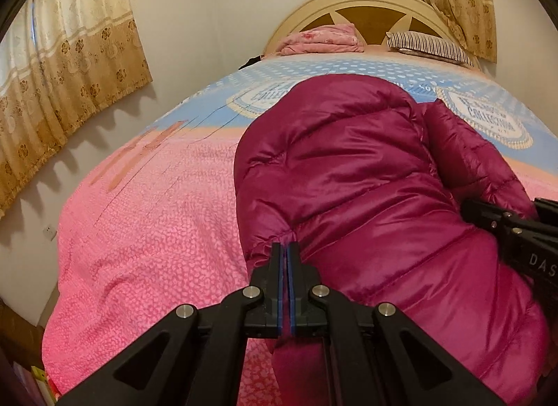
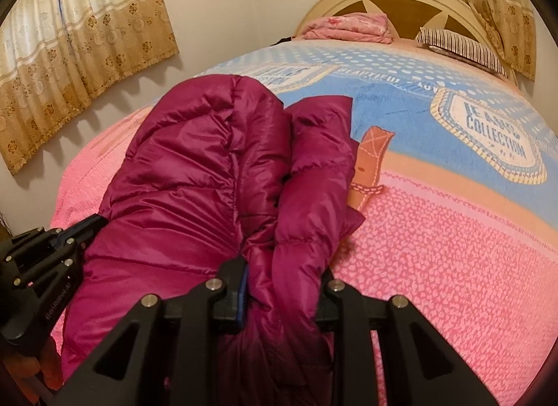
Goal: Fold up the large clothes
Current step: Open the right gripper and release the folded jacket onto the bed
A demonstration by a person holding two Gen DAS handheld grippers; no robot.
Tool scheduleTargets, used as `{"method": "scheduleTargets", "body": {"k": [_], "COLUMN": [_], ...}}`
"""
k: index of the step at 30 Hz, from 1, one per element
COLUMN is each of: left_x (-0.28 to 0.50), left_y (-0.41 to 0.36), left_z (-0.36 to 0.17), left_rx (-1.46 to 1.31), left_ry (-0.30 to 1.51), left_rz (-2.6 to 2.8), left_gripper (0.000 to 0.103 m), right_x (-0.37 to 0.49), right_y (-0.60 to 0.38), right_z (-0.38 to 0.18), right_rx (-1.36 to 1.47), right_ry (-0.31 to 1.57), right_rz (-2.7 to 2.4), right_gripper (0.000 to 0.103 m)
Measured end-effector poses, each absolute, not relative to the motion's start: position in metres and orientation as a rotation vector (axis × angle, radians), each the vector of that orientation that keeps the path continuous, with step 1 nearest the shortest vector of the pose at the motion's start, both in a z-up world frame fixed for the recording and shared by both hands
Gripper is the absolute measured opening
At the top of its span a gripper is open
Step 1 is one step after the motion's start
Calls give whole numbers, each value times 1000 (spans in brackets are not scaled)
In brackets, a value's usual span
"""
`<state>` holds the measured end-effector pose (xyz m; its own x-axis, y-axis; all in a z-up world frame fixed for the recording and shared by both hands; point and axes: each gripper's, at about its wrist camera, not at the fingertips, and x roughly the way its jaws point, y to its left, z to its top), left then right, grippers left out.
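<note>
We list one magenta puffer jacket, lying on the bed over its pink-and-blue blanket. Our left gripper pinches the jacket's left edge, jaws together. Our right gripper clamps a bunched fold of jacket.
</note>
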<state>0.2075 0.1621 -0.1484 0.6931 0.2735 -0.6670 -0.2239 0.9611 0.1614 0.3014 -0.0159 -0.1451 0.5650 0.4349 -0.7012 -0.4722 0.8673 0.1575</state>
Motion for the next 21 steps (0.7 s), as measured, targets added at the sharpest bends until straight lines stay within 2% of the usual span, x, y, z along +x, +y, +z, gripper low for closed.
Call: {"method": "scheduleTargets", "body": {"k": [4, 13, 18, 20, 21], "left_x": [210, 199, 177, 166, 161], "left_y": [162, 173, 181, 184, 183], "left_z": [-151, -142, -117, -104, -99], "left_rx": [75, -6, -99, -131, -124], "left_ry": [763, 766, 700, 670, 655], "left_rz": [281, 269, 213, 205, 223], "left_gripper": [2, 2, 3, 11, 38], "right_x": [304, 302, 281, 266, 260], "right_y": [-16, -20, -28, -34, -37], "right_z": [-149, -146, -118, -103, -96], "right_rx": [-42, -46, -60, -65, -62], "right_ry": [825, 822, 731, 673, 653], "right_rz": [527, 504, 485, 470, 468], "right_gripper": [31, 49, 76, 78, 79]}}
